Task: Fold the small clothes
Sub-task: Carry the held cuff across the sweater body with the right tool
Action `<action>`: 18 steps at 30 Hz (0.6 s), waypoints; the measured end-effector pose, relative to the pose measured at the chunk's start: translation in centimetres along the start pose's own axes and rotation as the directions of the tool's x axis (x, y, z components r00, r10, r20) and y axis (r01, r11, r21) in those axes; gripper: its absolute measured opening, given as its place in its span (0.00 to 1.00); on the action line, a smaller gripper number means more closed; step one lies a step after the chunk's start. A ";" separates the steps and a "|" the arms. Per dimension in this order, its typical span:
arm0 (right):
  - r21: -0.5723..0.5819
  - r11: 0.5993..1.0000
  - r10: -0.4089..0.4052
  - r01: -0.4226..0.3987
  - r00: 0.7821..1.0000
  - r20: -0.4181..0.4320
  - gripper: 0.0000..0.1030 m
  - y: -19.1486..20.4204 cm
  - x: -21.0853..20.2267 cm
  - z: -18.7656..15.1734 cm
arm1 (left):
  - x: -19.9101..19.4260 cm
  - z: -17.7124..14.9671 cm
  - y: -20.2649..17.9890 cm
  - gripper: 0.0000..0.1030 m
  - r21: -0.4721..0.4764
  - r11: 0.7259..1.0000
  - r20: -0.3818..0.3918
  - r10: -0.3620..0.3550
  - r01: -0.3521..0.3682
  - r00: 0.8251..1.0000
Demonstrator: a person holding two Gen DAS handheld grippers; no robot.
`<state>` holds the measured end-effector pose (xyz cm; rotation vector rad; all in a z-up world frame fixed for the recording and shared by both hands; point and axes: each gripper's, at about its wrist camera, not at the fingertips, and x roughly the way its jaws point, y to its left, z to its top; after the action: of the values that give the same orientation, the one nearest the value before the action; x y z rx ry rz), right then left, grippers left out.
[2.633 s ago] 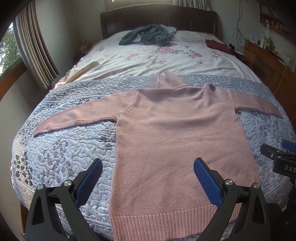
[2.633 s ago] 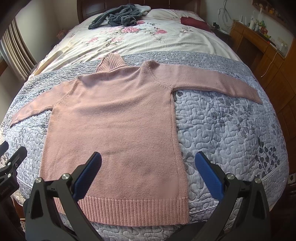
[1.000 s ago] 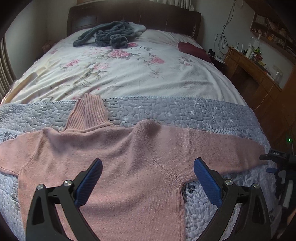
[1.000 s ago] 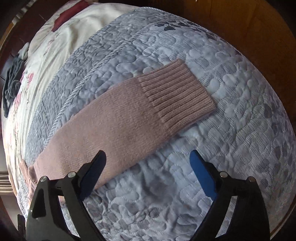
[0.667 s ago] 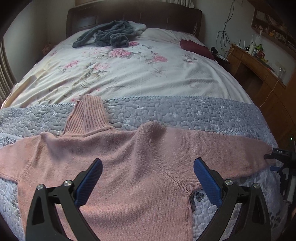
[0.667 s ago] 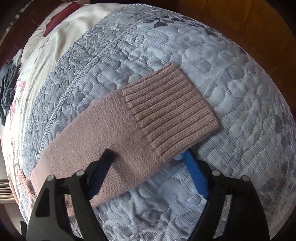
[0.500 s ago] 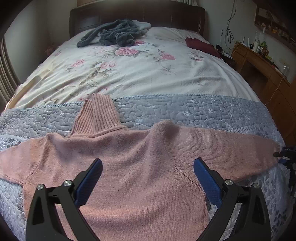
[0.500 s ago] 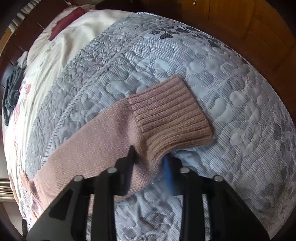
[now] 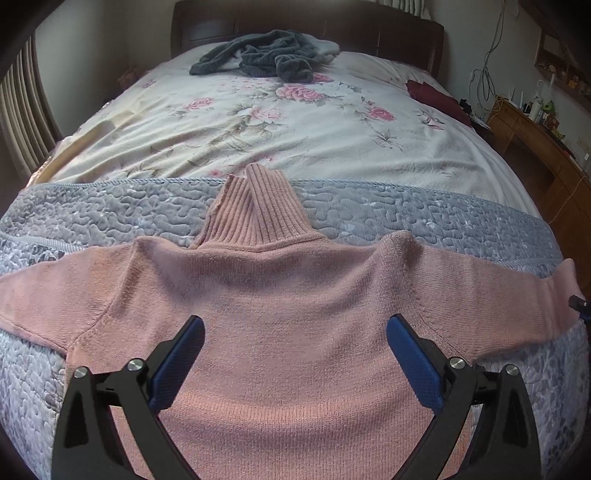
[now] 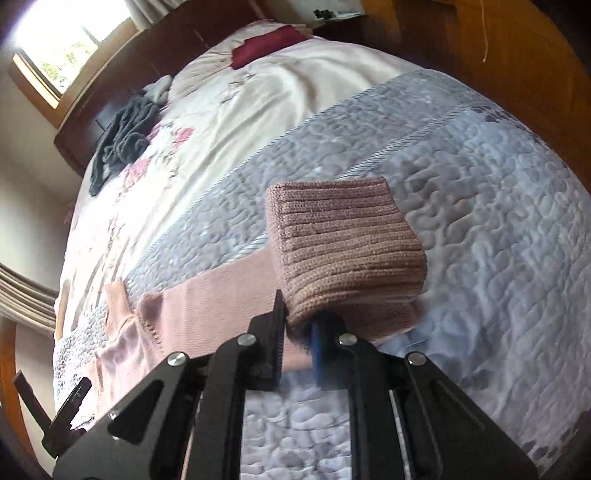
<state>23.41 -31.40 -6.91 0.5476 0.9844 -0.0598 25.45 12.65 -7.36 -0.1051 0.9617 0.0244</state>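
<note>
Right now the right hand-held gripper (image 10: 297, 328) is clamped on the ribbed cuff (image 10: 343, 251) of the pink sweater (image 9: 295, 332), with the cuff raised off the grey quilt (image 10: 480, 206) and the sleeve trailing back toward the body. Over the sweater's chest, the left hand-held gripper (image 9: 295, 350) hovers with its jaws spread wide, gripping nothing. Spread flat on the quilt across the bed's foot, the sweater points its turtleneck collar (image 9: 255, 210) toward the floral sheet (image 9: 277, 122), where a dark grey garment (image 9: 266, 59) lies bunched near the headboard (image 9: 306, 26).

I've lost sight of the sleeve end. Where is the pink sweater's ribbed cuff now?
In the right wrist view, the ribbed cuff is pinched in the right claw, lifted above the grey quilt near the bed's right edge.
</note>
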 end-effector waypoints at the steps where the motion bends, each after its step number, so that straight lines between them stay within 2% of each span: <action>1: -0.011 1.000 0.024 -0.024 1.000 0.001 0.11 1.5 0.3 -0.8 | 0.0 0.0 0.3 0.96 -0.004 1.000 0.000 -0.005 0.005 1.000; 4: -0.047 0.993 0.109 -0.110 0.994 -0.021 0.11 5.8 1.6 -3.3 | -0.2 -0.2 0.8 0.96 -0.005 1.000 0.003 -0.013 0.013 1.000; 8: -0.116 0.980 0.155 -0.160 0.987 -0.050 0.11 11.1 3.3 -6.2 | -0.2 -0.3 1.9 0.96 -0.006 1.000 -0.009 -0.027 0.027 1.000; 16: -0.331 0.924 0.147 -0.193 0.977 -0.157 0.11 18.5 7.1 -11.7 | 0.4 -0.5 2.7 0.96 -0.020 0.997 -0.027 -0.068 0.068 0.997; 18: -0.376 0.908 0.118 -0.185 0.974 -0.196 0.19 19.3 8.0 -12.7 | 1.0 -0.7 2.5 0.96 -0.032 0.995 -0.047 -0.092 0.091 0.995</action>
<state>23.67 -7.29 -10.83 0.2591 1.0809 0.3247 25.30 15.05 -8.73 -0.1777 1.0044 -0.0483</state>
